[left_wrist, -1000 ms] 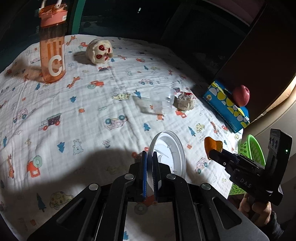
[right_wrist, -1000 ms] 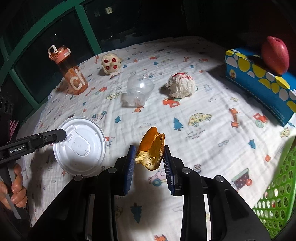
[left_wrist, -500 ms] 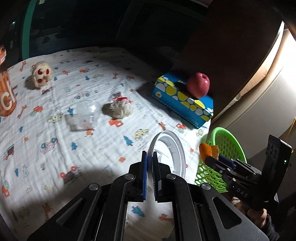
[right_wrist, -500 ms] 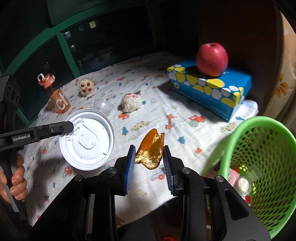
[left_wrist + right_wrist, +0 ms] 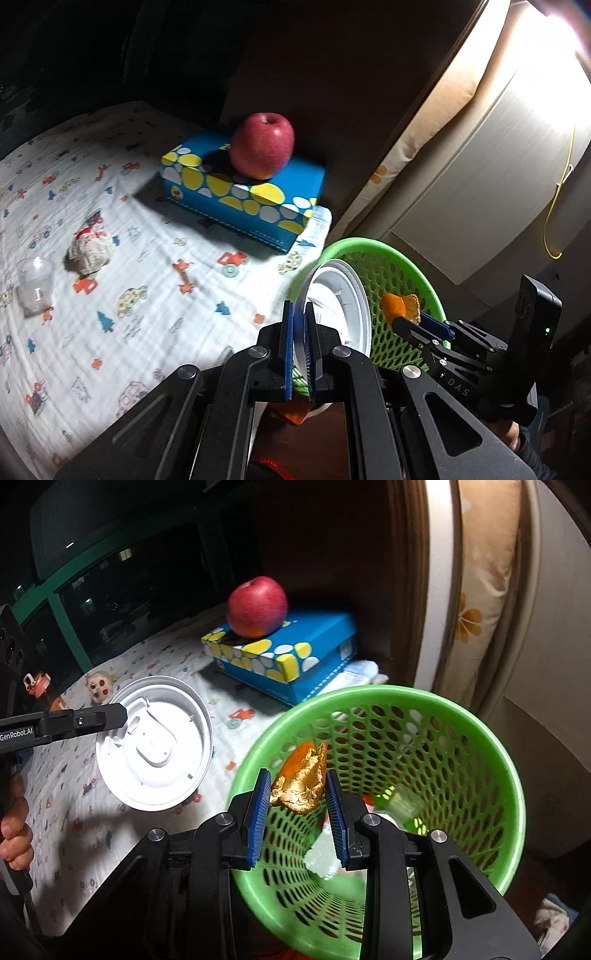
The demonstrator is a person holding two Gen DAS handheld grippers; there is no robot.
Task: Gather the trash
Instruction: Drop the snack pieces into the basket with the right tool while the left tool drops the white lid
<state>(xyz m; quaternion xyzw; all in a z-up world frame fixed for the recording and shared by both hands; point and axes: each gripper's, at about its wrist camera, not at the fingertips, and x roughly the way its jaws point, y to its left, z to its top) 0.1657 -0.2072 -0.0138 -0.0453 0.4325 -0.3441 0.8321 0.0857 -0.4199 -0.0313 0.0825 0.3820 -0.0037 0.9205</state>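
My left gripper (image 5: 299, 314) is shut on the rim of a round white plastic lid (image 5: 341, 306), held on edge over the near rim of the green mesh basket (image 5: 402, 266). In the right wrist view the same lid (image 5: 155, 746) hangs left of the basket (image 5: 424, 709), over the patterned bed sheet (image 5: 55, 812). My right gripper (image 5: 297, 794) is shut on a piece of orange peel (image 5: 303, 779), held above the basket's mouth. Several scraps lie at the basket's bottom. A crumpled paper wad (image 5: 90, 251) and a clear plastic cup (image 5: 35, 286) lie on the sheet.
A red apple (image 5: 263, 144) sits on a blue and yellow tissue box (image 5: 240, 192) at the bed's far edge. A small round toy (image 5: 99, 686) and an orange bottle (image 5: 40, 690) stand far left. Pale cabinet panels rise behind the basket. A person's hand (image 5: 14, 834) grips the left tool.
Both grippers have swung right, from over the sheet to the green basket, carrying the lid and the peel. The peel now hangs over the basket's opening and the lid at its rim.
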